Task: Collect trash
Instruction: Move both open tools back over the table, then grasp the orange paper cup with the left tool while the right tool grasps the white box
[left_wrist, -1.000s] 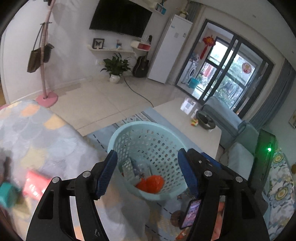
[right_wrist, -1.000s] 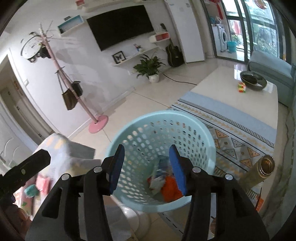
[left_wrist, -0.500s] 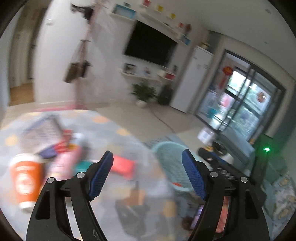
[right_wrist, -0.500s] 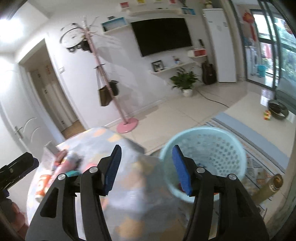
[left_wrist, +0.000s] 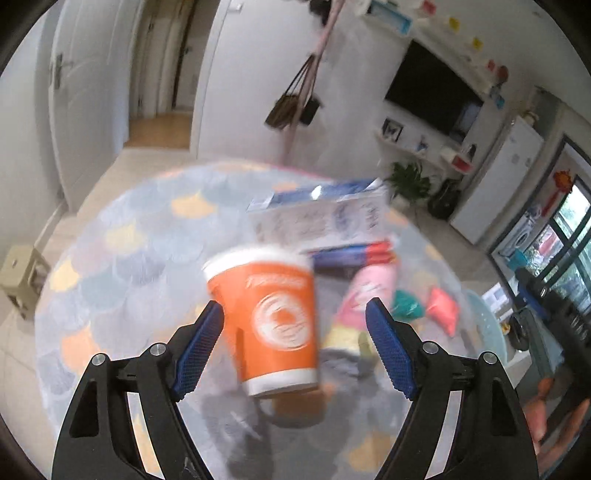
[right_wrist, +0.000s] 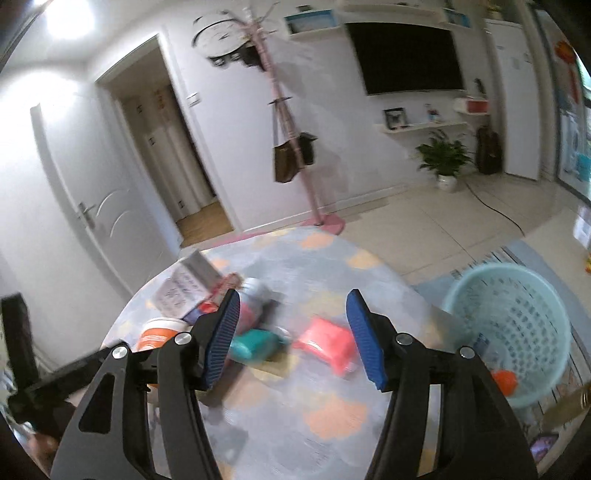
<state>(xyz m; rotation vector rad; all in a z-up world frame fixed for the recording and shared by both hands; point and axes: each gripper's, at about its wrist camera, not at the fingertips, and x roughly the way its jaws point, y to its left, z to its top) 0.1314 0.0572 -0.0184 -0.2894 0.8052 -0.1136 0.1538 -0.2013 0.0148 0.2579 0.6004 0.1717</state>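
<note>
A white-walled living room with a tiled floor lay behind a round table (left_wrist: 122, 266) draped in soft cloth printed with grey and orange scales. Seen from the left wrist, the left gripper (left_wrist: 294, 343) had just been widening its ribbed blue pads, nothing clamped; between them, not yet touched, stood a tapered orange paper cup (left_wrist: 275, 317) with a white rim. Beyond it lay a flat printed carton (left_wrist: 325, 218) and a pink wrapper (left_wrist: 365, 295), all blurred.

From the right wrist, the right gripper (right_wrist: 293, 338) had also been spreading, empty, above a puffy red packet (right_wrist: 327, 345) and a teal one (right_wrist: 255, 343). The perforated pale-blue plastic basket (right_wrist: 517, 332) stood on the floor beside the table, already holding some scraps; most litter remained uncollected, I judged.
</note>
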